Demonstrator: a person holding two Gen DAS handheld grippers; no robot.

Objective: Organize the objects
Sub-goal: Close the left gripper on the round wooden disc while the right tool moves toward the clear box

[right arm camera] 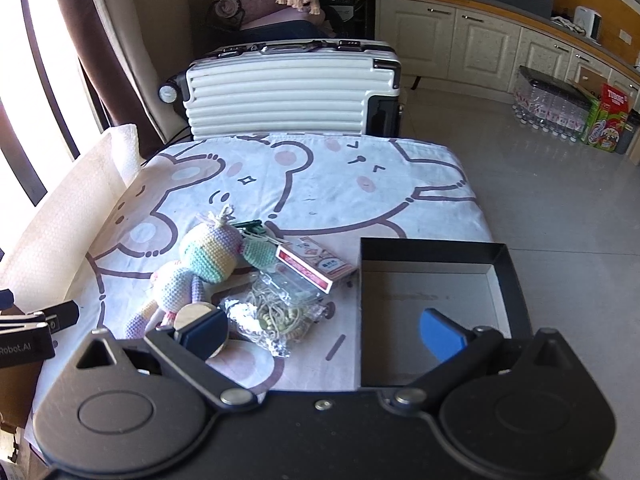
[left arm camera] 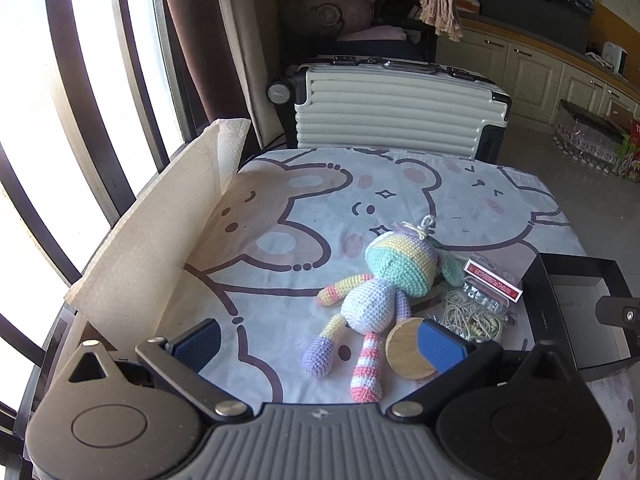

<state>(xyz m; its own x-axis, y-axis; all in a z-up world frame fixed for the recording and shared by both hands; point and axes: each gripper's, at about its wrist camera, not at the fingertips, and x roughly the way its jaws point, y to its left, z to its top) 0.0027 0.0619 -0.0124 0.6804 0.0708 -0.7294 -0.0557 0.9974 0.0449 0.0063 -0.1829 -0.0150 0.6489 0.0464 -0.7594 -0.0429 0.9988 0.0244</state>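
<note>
Gaping empty, both hand-held grippers [left arm camera: 320,344] [right arm camera: 324,336] above crocheted pastel doll [left arm camera: 376,280], black rectangular box [right arm camera: 436,280].

I see my left gripper [left arm camera: 320,344] and right gripper [right arm camera: 324,332] side by side, both level, jaws spread wide, gripping nothing.

The surface [right arm camera: 320,184] wears a cloth with big bear faces. A knitted rainbow doll [right arm camera: 192,268] lies on it. Just right of the doll are a red card box [right arm camera: 316,266] and a clear bag of cords [right arm camera: 276,312]. A round wooden disc [left arm camera: 404,354] touches the doll's leg. Farther right of the doll sits a black box [right arm camera: 436,252].
</note>
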